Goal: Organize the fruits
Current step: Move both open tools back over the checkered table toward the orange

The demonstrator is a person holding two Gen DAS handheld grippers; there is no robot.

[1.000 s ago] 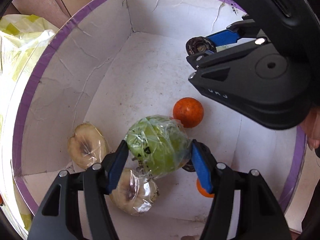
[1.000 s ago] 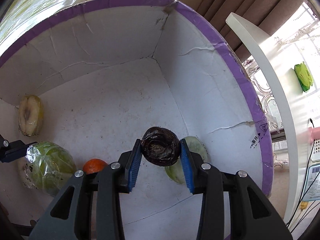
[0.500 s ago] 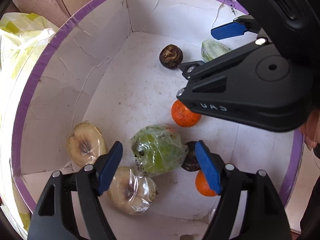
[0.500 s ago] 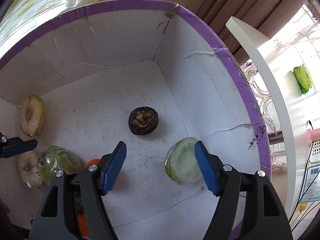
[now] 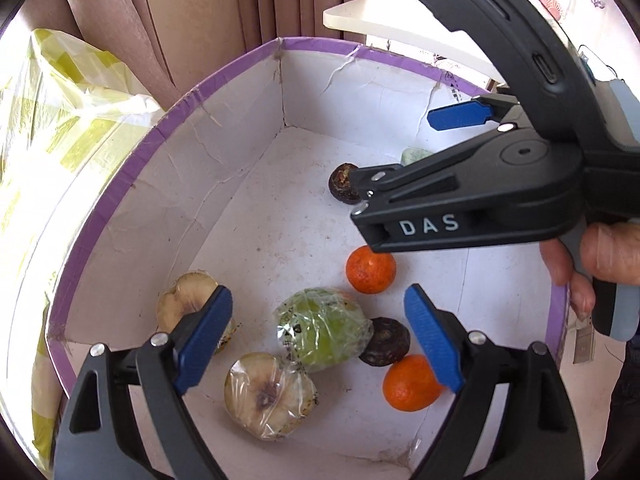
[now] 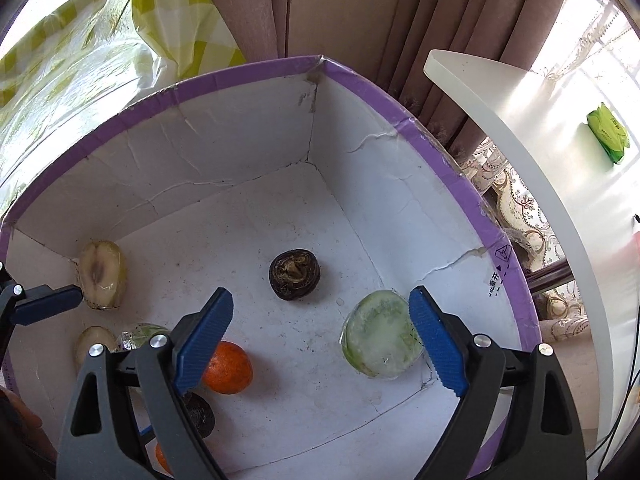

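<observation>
A white cardboard box with a purple rim [image 5: 120, 184] [image 6: 452, 176] holds the fruit. In the left wrist view lie a wrapped green fruit [image 5: 324, 328], two wrapped cut halves [image 5: 268, 396] [image 5: 188, 300], two oranges [image 5: 370, 268] [image 5: 408, 384] and two dark round fruits [image 5: 386, 346] [image 5: 342, 184]. My left gripper [image 5: 318, 340] is open and empty above the green fruit. My right gripper [image 6: 318, 340] is open and empty above the box floor, between the dark fruit [image 6: 294, 274] and a wrapped green slice [image 6: 380, 334]. It also shows in the left wrist view [image 5: 404, 152].
A yellow-checked plastic bag [image 5: 52, 120] [image 6: 80, 52] lies left of the box. Brown curtains [image 6: 344, 12] hang behind it. A white shelf [image 6: 520, 128] stands to the right, with a green packet [image 6: 608, 132] beyond. A hand [image 5: 600, 256] holds the right gripper.
My left gripper let go of the wrapped green fruit and my right let go of the dark fruit. Both opened and drew back up from the box; the fruits lie on the floor.
</observation>
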